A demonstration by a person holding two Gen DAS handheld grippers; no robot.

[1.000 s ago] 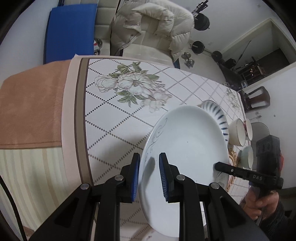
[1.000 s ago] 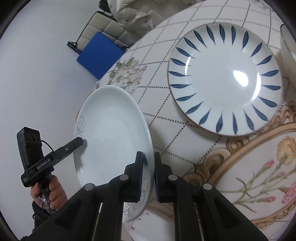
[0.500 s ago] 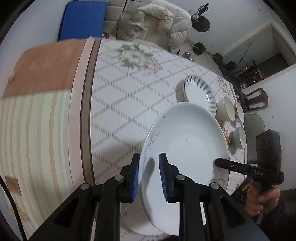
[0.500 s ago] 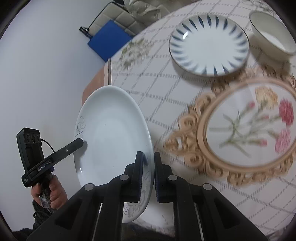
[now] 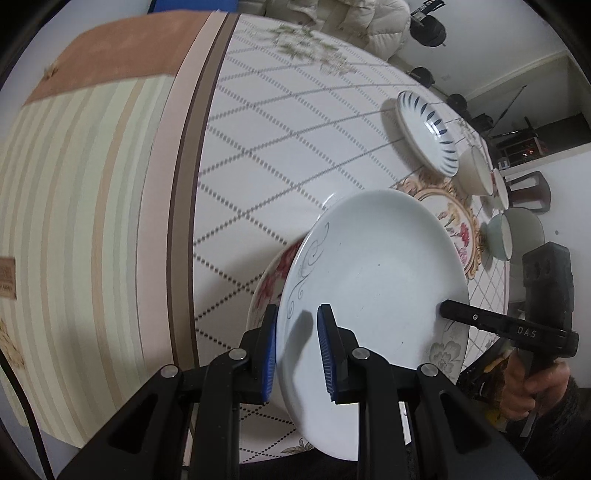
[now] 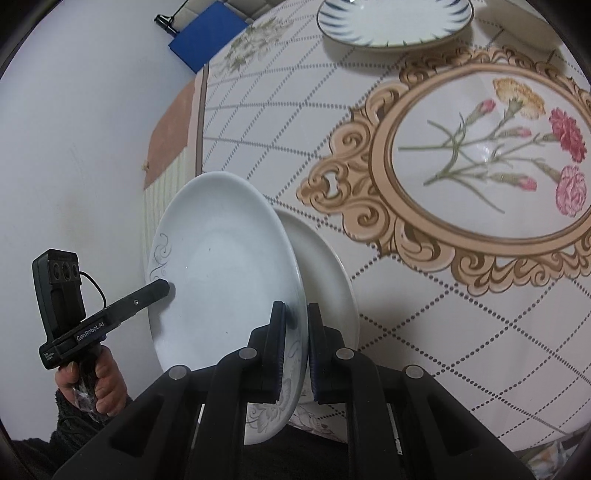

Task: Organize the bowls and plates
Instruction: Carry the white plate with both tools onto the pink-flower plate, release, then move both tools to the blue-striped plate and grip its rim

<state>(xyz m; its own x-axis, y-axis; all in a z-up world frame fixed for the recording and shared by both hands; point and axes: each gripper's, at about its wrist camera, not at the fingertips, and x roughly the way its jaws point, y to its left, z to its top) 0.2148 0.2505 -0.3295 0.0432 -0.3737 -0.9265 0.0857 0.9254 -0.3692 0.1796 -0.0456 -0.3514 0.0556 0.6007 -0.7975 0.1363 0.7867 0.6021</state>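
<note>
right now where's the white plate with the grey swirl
The white swirl plate is held tilted between both grippers, left gripper and right gripper on opposite rims, just above the floral plate at the table's near edge.

A tablecloth [image 5: 280, 155] with a dotted diamond grid covers the table, its brown-banded edge hanging over a striped skirt [image 5: 81, 236]. A gilt oval of carnations [image 6: 491, 147] is printed mid-cloth. Beyond the far edge sit a blue pad [image 6: 207, 35], a puffy cream jacket [image 5: 373, 26] and a dark stool [image 5: 532, 190].
</note>
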